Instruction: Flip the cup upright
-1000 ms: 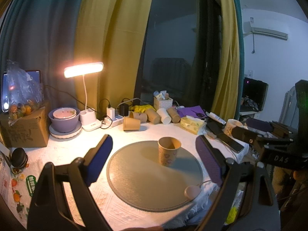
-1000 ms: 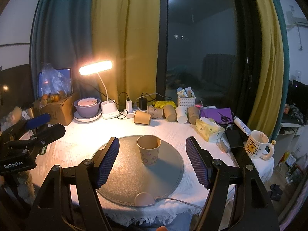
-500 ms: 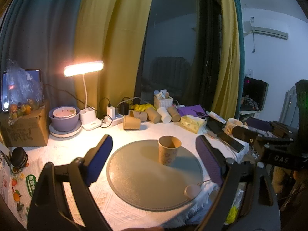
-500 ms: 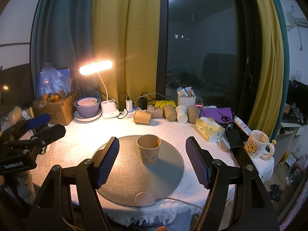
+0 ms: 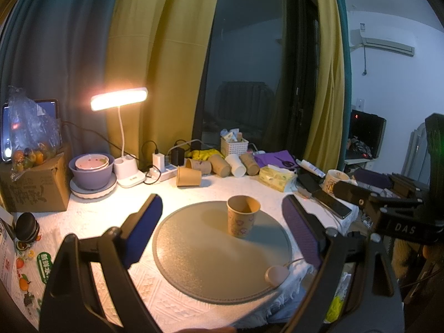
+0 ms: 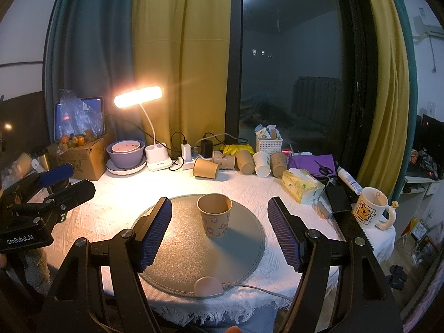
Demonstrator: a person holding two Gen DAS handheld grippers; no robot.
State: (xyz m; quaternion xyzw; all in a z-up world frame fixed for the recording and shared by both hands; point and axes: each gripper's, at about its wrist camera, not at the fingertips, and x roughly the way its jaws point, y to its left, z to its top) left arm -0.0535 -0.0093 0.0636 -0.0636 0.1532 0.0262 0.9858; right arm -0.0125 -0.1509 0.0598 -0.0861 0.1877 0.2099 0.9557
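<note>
In the left wrist view, the small brown paper cup printed with purple figures (image 5: pixel 242 216) is seen standing upright, mouth up, on the round grey mat (image 5: pixel 199 260), toward its far side. The left gripper (image 5: pixel 222 230) is held short of the cup with its jaws spread wide and nothing between the blue-padded fingers (image 5: pixel 144 227); the cup lies beyond the fingertips, untouched. Compared with the frames from a second and half a second ago, nothing has shifted here: the cup, the mat and the gripper are placed as before. The right gripper (image 5: pixel 383 211) is glimpsed at the right edge, off the mat. At the back of the white-clothed table (image 5: pixel 91 219), a lit white desk lamp (image 5: pixel 119 102) and a row of brown paper cups lying on their sides (image 5: pixel 216 166) are visible.

In the right wrist view, the same cup (image 6: pixel 215 215) is seen upright on the mat (image 6: pixel 180 249), its open mouth clearly visible, with a shadow thrown toward the near right. The right gripper (image 6: pixel 219 233) is held with jaws spread, empty, the cup standing between and beyond its pads (image 6: pixel 154 236) without contact. The left gripper (image 6: pixel 47 194) is seen at the left edge, apart from the mat. No change against the earlier frames is found here either.

Since the cup stands mouth up and both grippers hold still and clear of it, the flip is judged complete, with nothing further required.
</note>
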